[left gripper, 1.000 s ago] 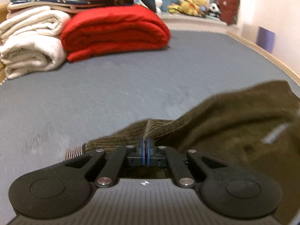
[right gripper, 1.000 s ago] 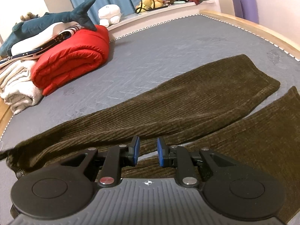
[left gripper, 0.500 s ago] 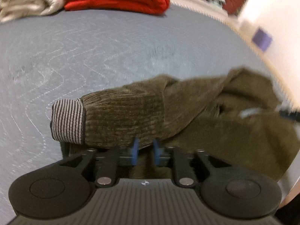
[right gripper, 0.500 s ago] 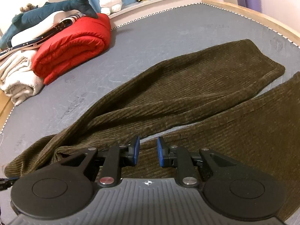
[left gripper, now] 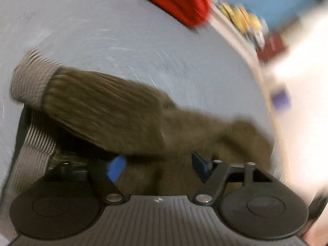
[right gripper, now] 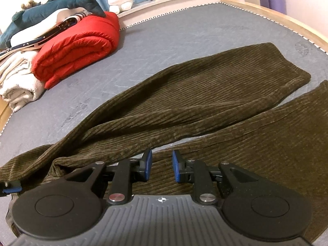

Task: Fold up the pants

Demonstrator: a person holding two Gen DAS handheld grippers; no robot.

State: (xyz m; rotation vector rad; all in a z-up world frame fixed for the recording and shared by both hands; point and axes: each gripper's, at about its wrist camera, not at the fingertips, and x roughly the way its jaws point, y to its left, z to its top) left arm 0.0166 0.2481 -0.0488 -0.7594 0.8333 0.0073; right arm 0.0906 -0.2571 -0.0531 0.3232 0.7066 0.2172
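The pants (right gripper: pixel 205 106), made of dark olive corduroy, lie on the grey mattress (right gripper: pixel 184 32), with the two legs stretched away toward the far right edge and a narrow gap of mattress between them. In the left wrist view, which is much blurred, the waist end (left gripper: pixel 98 110) is bunched up and its striped lining (left gripper: pixel 30 82) shows. The left gripper (left gripper: pixel 157 165) has its fingers wide apart, with fabric lying between them but not pinched. The right gripper (right gripper: pixel 162 166) is also released, and it hangs low over the crotch area where the legs meet. I judge that the work is at an early step, laying one leg over the other. The next move probably calls for a new pinch of a leg or the waistband. A red folded blanket (right gripper: pixel 78 47) lies well apart.
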